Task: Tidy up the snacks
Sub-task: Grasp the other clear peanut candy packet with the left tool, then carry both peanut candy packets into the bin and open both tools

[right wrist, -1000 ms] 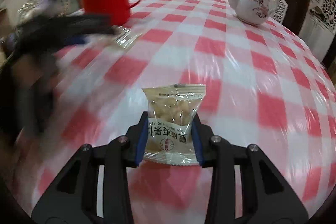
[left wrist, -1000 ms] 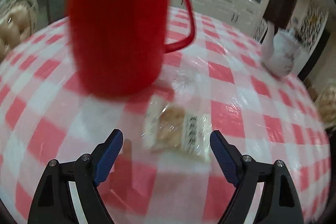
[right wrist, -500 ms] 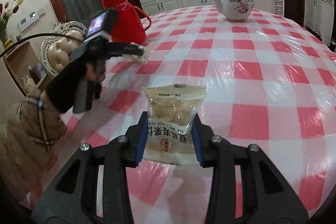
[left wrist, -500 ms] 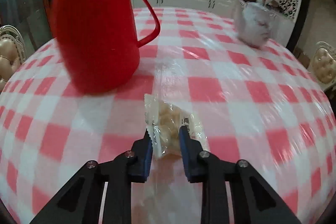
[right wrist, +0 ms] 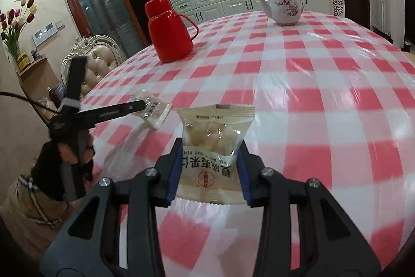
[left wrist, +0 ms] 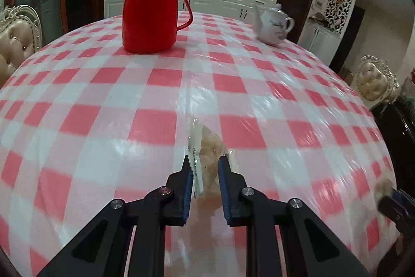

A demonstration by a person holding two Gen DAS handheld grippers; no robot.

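Snack packets now sit one in each gripper. Nearest, the right gripper (right wrist: 210, 170) clamps a labelled packet (right wrist: 214, 147) upright by its sides. A second ago the left gripper (left wrist: 205, 181) gaped over the clear packet (left wrist: 207, 155); now it pinches it above the checked tablecloth (left wrist: 103, 121), so both seem ready for placing. Only the right view shows that packet hanging clear. Farther off stand a red flask (left wrist: 150, 9) and a white teapot (left wrist: 273, 27).

We see warm indoor light glaring off the tablecloth (left wrist: 259, 121) beyond the fingers; fisheye edges bend and blur.
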